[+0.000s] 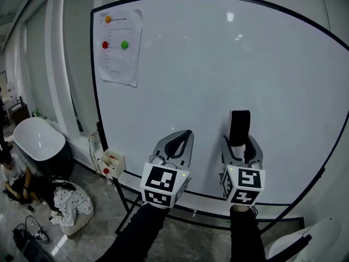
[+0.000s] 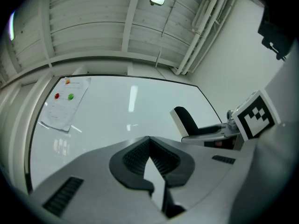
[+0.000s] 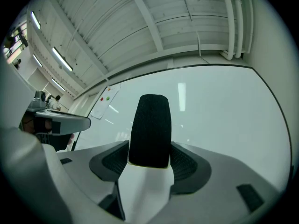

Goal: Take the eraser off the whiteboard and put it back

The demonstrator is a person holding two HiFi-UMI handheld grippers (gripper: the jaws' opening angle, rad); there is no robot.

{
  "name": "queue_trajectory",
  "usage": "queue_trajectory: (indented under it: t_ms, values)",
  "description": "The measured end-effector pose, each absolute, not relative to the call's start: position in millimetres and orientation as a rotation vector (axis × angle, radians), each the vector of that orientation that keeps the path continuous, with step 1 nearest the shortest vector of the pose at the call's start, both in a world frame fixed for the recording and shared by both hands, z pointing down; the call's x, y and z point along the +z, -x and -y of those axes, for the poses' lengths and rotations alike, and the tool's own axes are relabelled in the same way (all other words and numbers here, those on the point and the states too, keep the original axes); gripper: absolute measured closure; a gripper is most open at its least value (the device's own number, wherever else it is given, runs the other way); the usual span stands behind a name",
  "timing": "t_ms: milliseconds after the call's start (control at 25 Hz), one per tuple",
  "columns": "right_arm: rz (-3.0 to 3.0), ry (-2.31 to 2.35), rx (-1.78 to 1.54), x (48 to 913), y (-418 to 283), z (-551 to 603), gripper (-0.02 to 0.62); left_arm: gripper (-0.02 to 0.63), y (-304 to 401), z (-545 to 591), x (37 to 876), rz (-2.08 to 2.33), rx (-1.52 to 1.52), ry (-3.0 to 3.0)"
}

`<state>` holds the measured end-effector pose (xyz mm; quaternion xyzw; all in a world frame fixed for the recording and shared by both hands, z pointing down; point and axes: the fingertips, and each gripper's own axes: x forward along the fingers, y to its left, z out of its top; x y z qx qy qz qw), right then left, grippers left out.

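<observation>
Eraser [image 3: 149, 129] off the whiteboard [image 1: 218, 64], clamped upright in wide-set jaws of right gripper [image 3: 149, 162]; left gripper [image 2: 149, 157] alongside, jaws closed on nothing; likely mid-carry, return pending; calls for pressing flat against board, then releasing.

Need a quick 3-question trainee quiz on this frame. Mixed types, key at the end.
1. True or false: the right tongs are shut on the eraser.
2. Multiple choice: where on the whiteboard is the paper sheet? A) upper left B) centre C) lower right.
3. Fill in: level with the red dot on that sheet is a ____ dot.

Key: 1 true; 2 A; 3 green, the green dot.
</observation>
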<state>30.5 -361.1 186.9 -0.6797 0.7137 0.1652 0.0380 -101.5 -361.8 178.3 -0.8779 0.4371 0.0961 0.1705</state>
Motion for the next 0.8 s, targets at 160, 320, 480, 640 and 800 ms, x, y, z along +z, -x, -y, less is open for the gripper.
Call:
queue_trajectory:
  t_ms: [160,320,480,640,800]
  values:
    - [-2.197,2.065,0.521,175.4,-25.2,365.0,0.316,0.601,110.5,367.8,169.8,-1.298,0.31,2.474]
    - [-2.217,2.044,0.552,159.8,-22.4,369.3,0.316,0.601,110.6,373.1,157.8,-1.326,0.318,2.453]
    - [-2.197,2.027,0.572,133.2,-26.9,372.3,0.316,0.601,103.8,373.9,139.8,-1.328,0.338,2.427]
    - [-2.184,2.027,0.633,108.3,-28.4,373.9,0.316,0.601,94.0,376.2,125.5,-1.325,0.36,2.419]
    - [-2.191,2.024,0.649,87.7,-31.7,382.5,0.316,0.601,86.8,374.2,113.8,-1.293,0.353,2.389]
